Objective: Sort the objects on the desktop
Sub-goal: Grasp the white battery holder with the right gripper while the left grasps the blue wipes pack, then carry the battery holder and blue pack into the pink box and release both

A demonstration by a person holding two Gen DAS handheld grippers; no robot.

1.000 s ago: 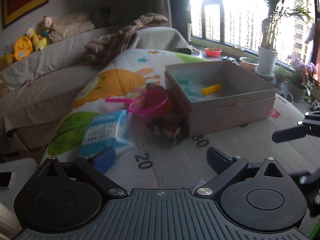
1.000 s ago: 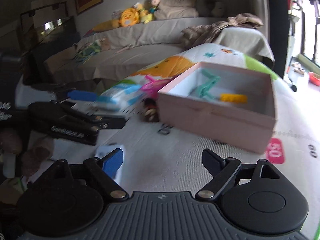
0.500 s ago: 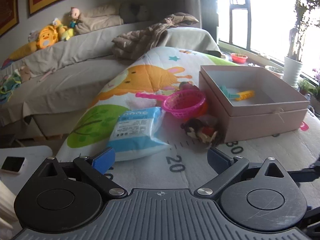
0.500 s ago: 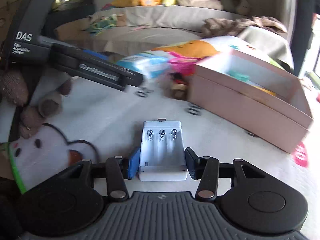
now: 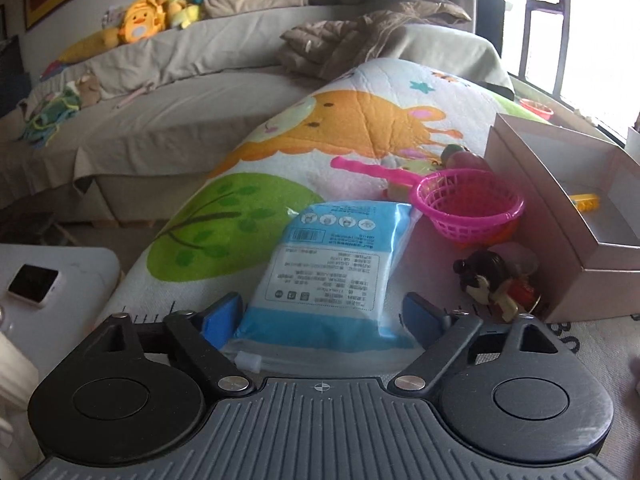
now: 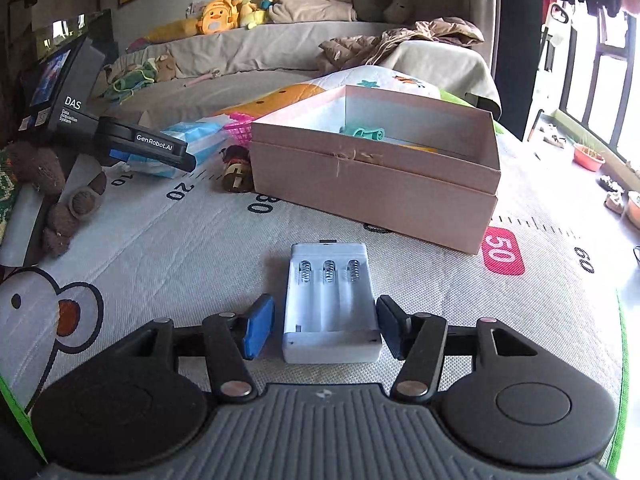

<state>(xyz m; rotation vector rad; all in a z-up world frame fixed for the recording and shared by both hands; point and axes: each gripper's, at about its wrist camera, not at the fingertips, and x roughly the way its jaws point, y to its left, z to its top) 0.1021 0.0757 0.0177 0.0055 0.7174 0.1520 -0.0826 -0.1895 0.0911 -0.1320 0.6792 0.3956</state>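
Left gripper: jaws closing around the near end of a blue-and-white sealed packet that lies flat on the play mat; both blue pads stand just clear of the packet's edges, so nothing is gripped. Right gripper: jaws opening, a white battery holder with three spring slots lying on the mat between them; a narrow gap shows at the blue pad, while the other pad sits so near the casing that contact there cannot be told for certain. Pink cardboard box: open-topped, resting on the mat beyond the battery holder and well apart from it; inside, a teal item and a yellow piece. Pink plastic basket with handle: just beside the box's left wall, past the far end of the packet. Small dark-haired figurine: lying on the mat between packet and box, near the box's corner. White side surface: left of the mat, bearing a phone. Background: grey sofa with yellow plush toys and a crumpled brown jacket.
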